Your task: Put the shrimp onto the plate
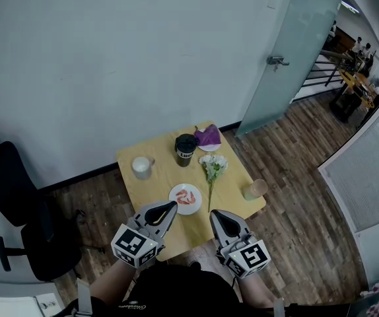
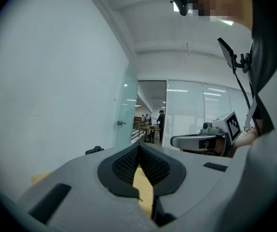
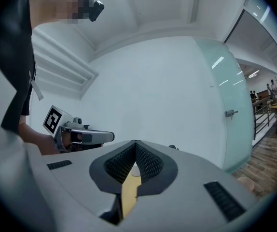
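Observation:
A white plate (image 1: 175,191) lies near the front of the small yellow table (image 1: 232,180), and the red shrimp (image 1: 186,199) rest on it. My left gripper (image 1: 170,206) is held just short of the plate on its near-left side, shut and empty. The right gripper (image 1: 216,215) is over the table's front edge, to the plate's right, also shut with nothing in it. In the left gripper view the jaws (image 2: 139,146) meet at the tip and point level across the room. The right gripper view shows its jaws (image 3: 135,144) closed the same way.
On the table stand a white mug (image 1: 141,167), a dark lidded cup (image 1: 185,148), a purple cloth on a small dish (image 1: 208,137), a white flower sprig (image 1: 212,168) and a tan cup (image 1: 255,189). A black office chair (image 1: 24,216) is at the left. A glass door (image 1: 288,58) is behind.

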Motion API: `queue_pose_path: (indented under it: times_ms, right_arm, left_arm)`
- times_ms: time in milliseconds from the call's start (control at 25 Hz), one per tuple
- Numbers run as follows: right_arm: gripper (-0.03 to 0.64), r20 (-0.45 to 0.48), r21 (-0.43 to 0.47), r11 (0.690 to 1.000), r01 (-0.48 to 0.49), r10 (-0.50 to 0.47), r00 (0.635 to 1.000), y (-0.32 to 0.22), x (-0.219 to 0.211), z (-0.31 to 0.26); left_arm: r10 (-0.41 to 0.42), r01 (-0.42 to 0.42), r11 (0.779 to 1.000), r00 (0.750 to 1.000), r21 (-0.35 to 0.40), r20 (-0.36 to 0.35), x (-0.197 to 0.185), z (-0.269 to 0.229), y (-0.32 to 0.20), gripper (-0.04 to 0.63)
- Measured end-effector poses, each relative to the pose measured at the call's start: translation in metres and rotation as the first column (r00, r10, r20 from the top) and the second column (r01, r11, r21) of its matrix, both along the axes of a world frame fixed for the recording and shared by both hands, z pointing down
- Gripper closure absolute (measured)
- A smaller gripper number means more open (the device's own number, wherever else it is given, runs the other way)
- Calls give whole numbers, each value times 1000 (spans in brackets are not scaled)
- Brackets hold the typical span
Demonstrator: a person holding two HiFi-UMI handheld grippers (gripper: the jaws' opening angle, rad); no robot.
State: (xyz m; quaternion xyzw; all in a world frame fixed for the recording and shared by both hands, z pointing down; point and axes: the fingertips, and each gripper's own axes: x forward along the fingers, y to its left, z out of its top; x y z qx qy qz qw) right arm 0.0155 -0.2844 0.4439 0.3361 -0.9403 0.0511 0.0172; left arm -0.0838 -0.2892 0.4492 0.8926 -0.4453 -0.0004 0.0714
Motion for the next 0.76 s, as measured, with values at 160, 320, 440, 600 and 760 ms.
queue_pose_path:
  times_ms: [160,320,440,600,760]
  right_arm:
    - [617,22,14,1000,10,-10,1000,1,-4,-4]
    - [617,3,3,1000,9,-9,1000,1,-4,-1]
    - [617,-12,-3,1000,3,-3,1000,0,-2,1]
    - [617,27,22,1000,14,-15,1000,0,-6,-7]
    - [617,-51,-15,1000,-16,15,999,-3,-3,1]
  left_arm:
    - [7,-7,1000,1000,-6,-6,-1,0,2,591]
    - [6,-6,1000,1000,-6,6,-1,2,1,592]
    - [13,-13,1000,1000,-3,17,1,2,1,592]
    - [11,-11,1000,1000,-7,17,1,2,0,592]
    - [11,-11,1000,1000,-8,11,-1,2,-1,592]
